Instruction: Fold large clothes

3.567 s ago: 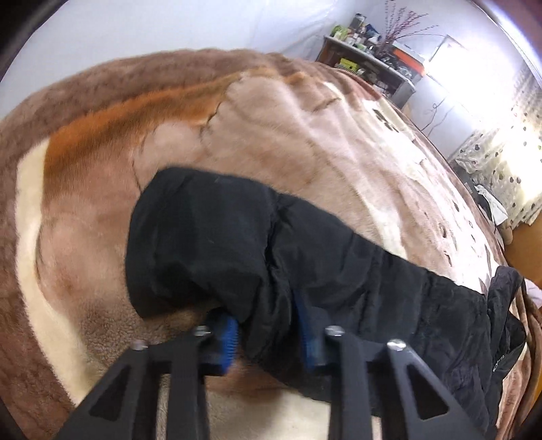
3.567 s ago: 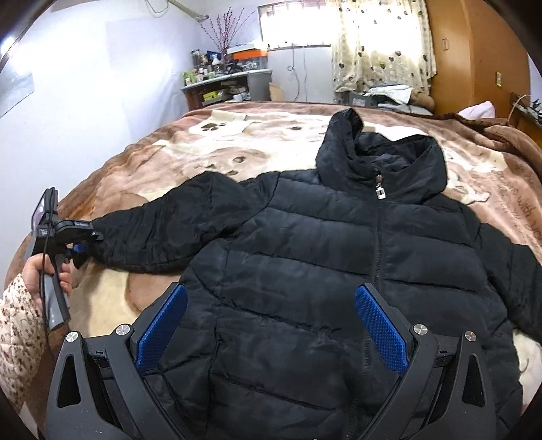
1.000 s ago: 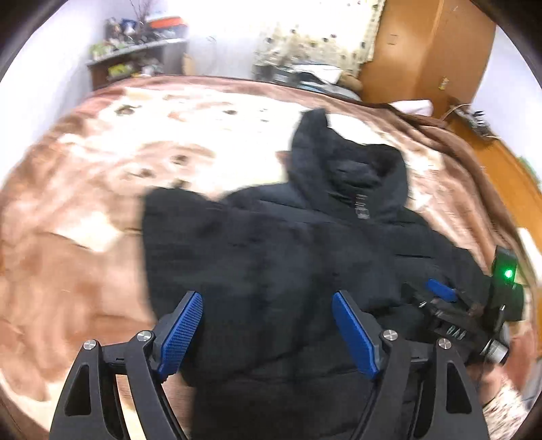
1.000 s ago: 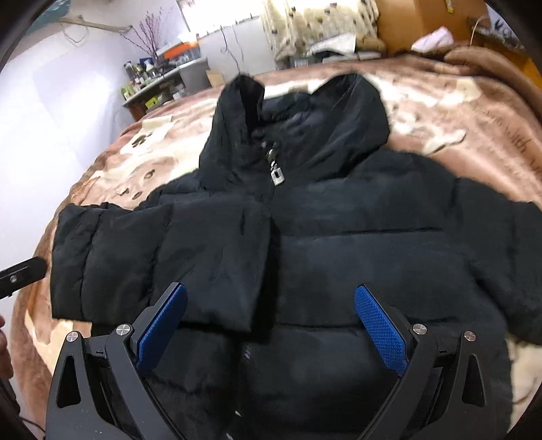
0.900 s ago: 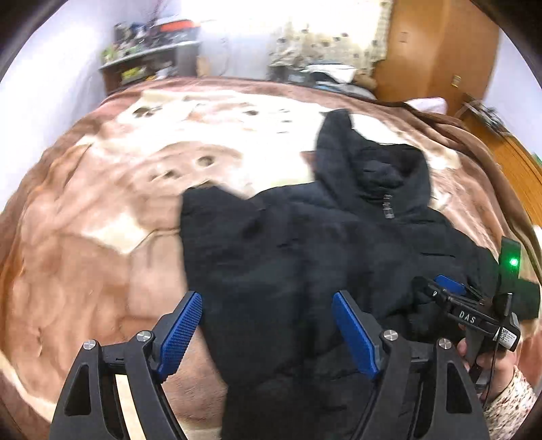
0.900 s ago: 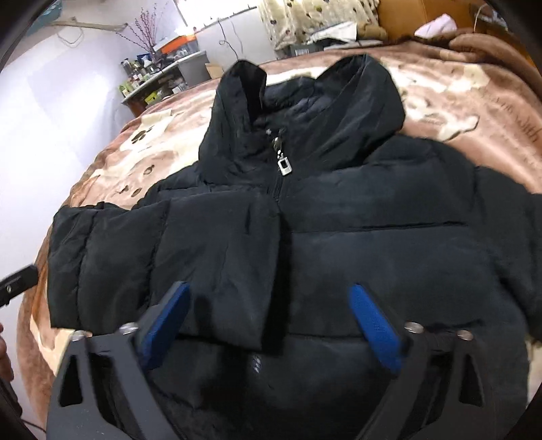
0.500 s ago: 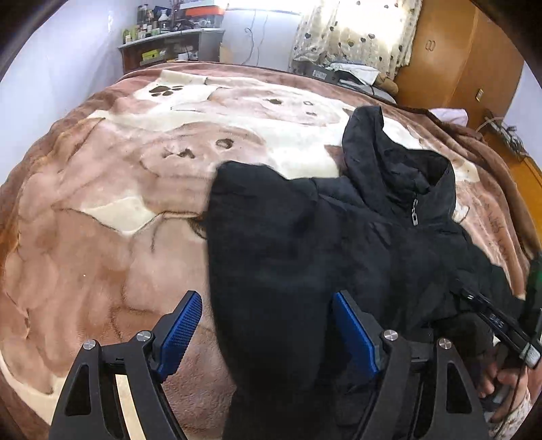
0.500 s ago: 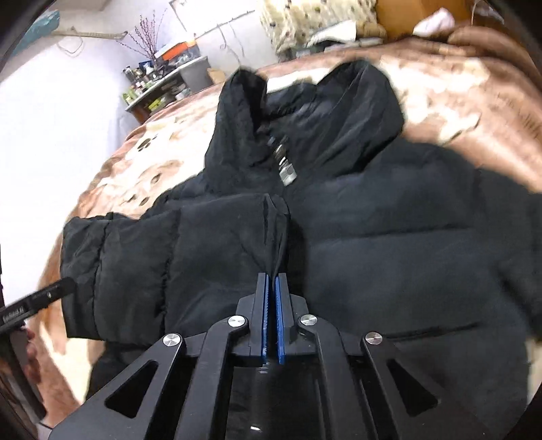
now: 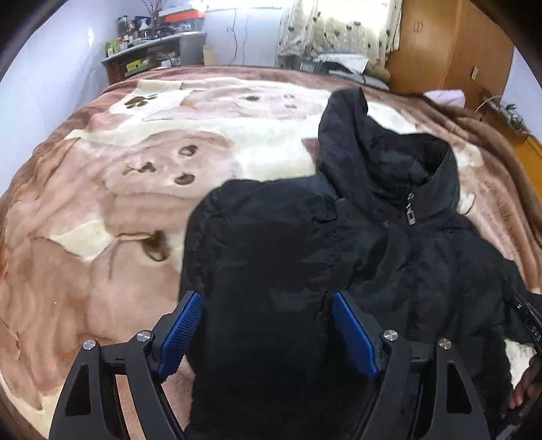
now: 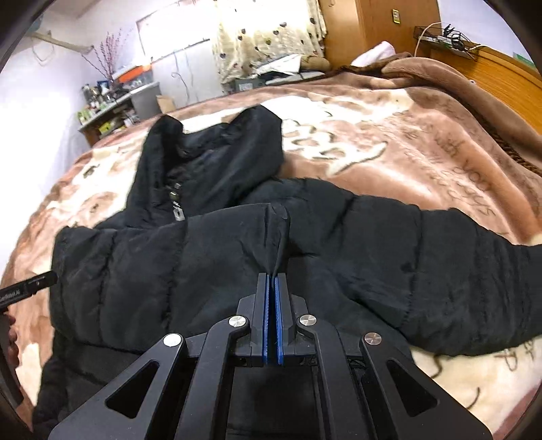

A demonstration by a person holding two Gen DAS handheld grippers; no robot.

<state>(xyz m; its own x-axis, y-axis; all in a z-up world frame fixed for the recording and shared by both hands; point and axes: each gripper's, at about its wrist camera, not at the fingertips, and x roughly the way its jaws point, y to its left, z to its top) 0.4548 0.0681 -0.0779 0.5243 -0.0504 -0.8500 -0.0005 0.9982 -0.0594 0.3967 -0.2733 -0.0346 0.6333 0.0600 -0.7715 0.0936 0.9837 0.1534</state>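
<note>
A black hooded puffer jacket (image 9: 406, 264) lies face up on the bed, its hood (image 9: 389, 162) toward the far side. One sleeve is folded across the chest (image 10: 135, 270). The other sleeve (image 10: 474, 264) stretches out to the right. My right gripper (image 10: 271, 274) is shut on the edge of the folded sleeve, and a ridge of black fabric rises from its pads. My left gripper (image 9: 267, 325) is open and hovers over the jacket's folded side, with fabric below its blue pads (image 9: 181, 325). The pads do not press on it.
A brown and cream plush blanket (image 9: 101, 237) covers the whole bed. A cluttered shelf (image 9: 149, 54), a curtained window (image 9: 338, 27) and a wooden wardrobe (image 9: 440, 50) stand beyond it. A wooden headboard (image 10: 491, 78) runs along the right. A hand (image 9: 521, 396) shows at the edge.
My right gripper went from wide open to shut on the folded sleeve's edge and shifted sideways. My left gripper sank closer over the jacket's folded side, still open.
</note>
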